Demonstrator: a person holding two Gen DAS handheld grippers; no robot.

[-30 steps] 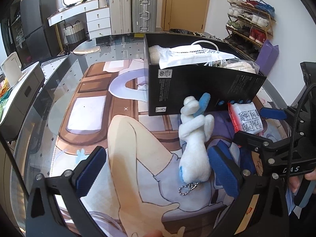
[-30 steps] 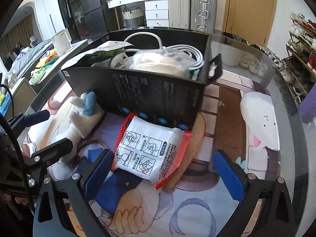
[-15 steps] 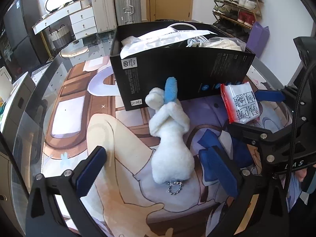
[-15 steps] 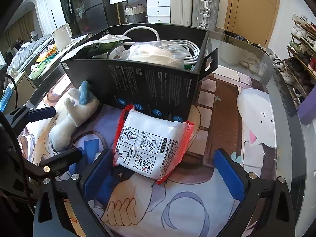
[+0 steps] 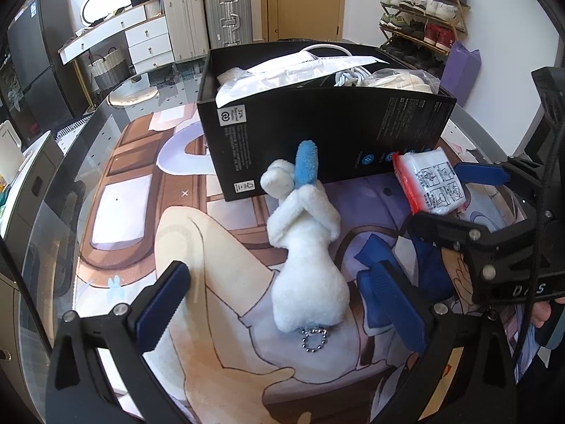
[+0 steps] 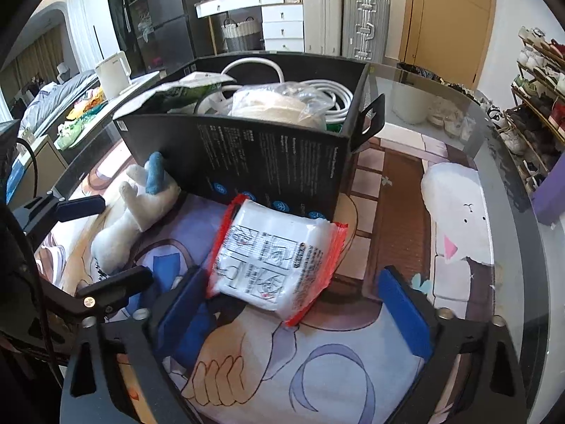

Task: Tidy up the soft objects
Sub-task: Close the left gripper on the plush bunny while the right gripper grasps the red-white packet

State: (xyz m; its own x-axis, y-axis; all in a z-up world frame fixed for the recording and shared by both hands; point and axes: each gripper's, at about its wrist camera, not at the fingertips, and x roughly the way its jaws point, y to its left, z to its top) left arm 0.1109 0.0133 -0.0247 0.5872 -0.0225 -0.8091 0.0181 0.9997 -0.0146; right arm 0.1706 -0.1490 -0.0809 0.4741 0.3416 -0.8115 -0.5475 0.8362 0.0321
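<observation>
A white plush toy with a blue ear and a bead chain lies on the printed mat, between the fingers of my open left gripper; the pads do not touch it. A white packet with red edges leans against the black box. My right gripper straddles the packet's near end. Its jaws are closing: the left pad is at the packet's edge and the right pad stands clear. In the left wrist view the packet sits between the right gripper's fingers.
The black box holds a white cable and bagged items. The glass table's rim curves along the right. A shoe rack, suitcases and a purple bag stand beyond the table.
The right gripper's fingers have drawn closer together around the packet. The plush now lies more centred between the left gripper's fingers. Packet and box have not moved.
</observation>
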